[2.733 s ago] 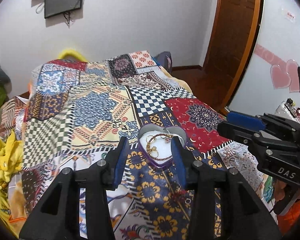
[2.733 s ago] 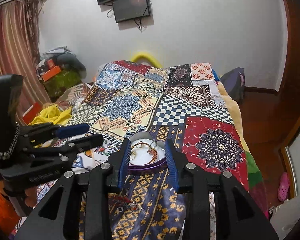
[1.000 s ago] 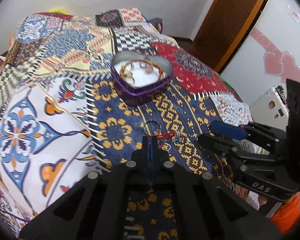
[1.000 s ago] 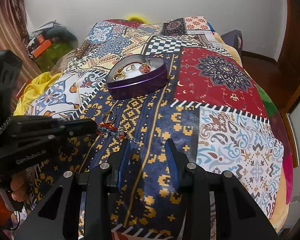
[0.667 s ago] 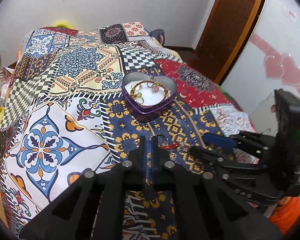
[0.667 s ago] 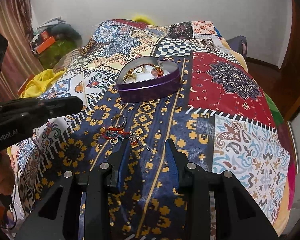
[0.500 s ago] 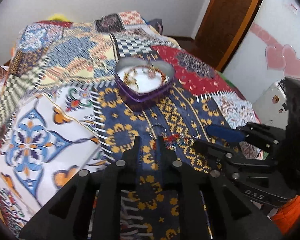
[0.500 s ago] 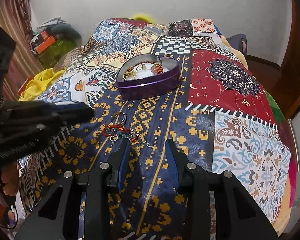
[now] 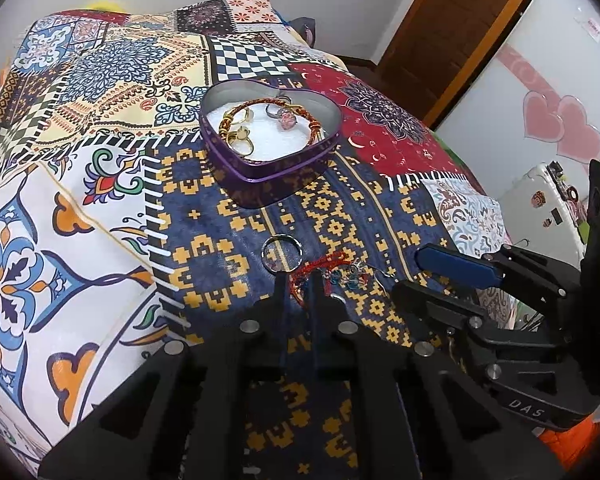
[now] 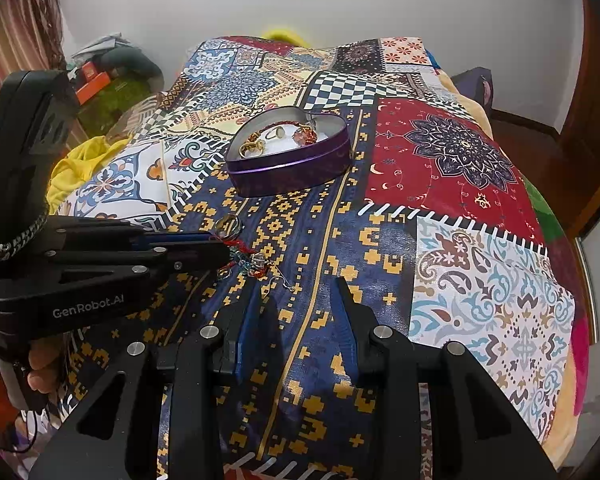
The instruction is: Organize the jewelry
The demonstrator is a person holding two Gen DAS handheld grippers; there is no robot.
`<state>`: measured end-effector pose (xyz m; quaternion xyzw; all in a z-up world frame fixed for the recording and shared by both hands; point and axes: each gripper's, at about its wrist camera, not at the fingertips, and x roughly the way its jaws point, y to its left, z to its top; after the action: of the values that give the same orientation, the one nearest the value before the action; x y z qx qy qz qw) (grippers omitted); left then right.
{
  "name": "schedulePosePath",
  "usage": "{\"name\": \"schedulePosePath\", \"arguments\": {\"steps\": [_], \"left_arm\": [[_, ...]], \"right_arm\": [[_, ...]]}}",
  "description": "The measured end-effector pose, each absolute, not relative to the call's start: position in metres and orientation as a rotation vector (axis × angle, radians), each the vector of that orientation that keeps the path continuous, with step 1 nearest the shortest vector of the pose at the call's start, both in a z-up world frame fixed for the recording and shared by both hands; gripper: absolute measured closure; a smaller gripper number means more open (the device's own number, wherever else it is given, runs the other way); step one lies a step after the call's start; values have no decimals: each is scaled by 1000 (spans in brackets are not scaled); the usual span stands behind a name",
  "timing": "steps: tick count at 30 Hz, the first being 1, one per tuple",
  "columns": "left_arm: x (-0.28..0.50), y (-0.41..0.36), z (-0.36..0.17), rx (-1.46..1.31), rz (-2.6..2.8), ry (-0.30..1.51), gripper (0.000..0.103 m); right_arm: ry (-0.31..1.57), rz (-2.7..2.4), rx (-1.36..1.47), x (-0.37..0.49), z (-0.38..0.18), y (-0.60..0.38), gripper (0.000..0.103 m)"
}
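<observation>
Left gripper (image 9: 300, 280) low, tips at red bracelet (image 9: 320, 266)

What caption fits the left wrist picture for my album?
Left gripper closing on a red beaded bracelet on the patchwork bedspread, near a heart-shaped tin of jewelry.

Readable on the side of the left gripper (image 10: 220, 254), in white letters on black, seen from the right wrist: "GenRobot.AI". Readable on the body of the right gripper (image 9: 416, 274), in pale letters on black, seen from the left wrist: "DAS", cut off at the left by the gripper's edge, so possibly only part of a longer word. Small red-and-white sticker (image 9: 591, 24) on the pale wall at upper right: print too small to make out. Stickers on the white box (image 9: 548, 204) by the wall: nothing legible.
</observation>
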<state>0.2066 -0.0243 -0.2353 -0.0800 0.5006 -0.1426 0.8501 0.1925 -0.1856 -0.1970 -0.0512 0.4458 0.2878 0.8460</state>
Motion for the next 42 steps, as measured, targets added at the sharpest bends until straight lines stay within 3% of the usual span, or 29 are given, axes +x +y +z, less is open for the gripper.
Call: {"name": "schedulePosePath", "arguments": {"steps": [2,20,30,38,42], "left_arm": [[206,-25,-232,-160,-294,1041,103],[171,7,-138,-134,-205,769,103],[166,13,-151,-104,-167,777,103],[167,15,-162,-113,-166,797,103],[165,16,-162,-121,-165,795,103]], "right_arm": [[941,607,-107,193,-197,-186,70],[926,638,-143,197,-199,-164,71],[919,691,-171,200,-202,-138,71],[909,689,-223,205,-206,-124,92],[902,688,-242,205,-207,-124,94]]}}
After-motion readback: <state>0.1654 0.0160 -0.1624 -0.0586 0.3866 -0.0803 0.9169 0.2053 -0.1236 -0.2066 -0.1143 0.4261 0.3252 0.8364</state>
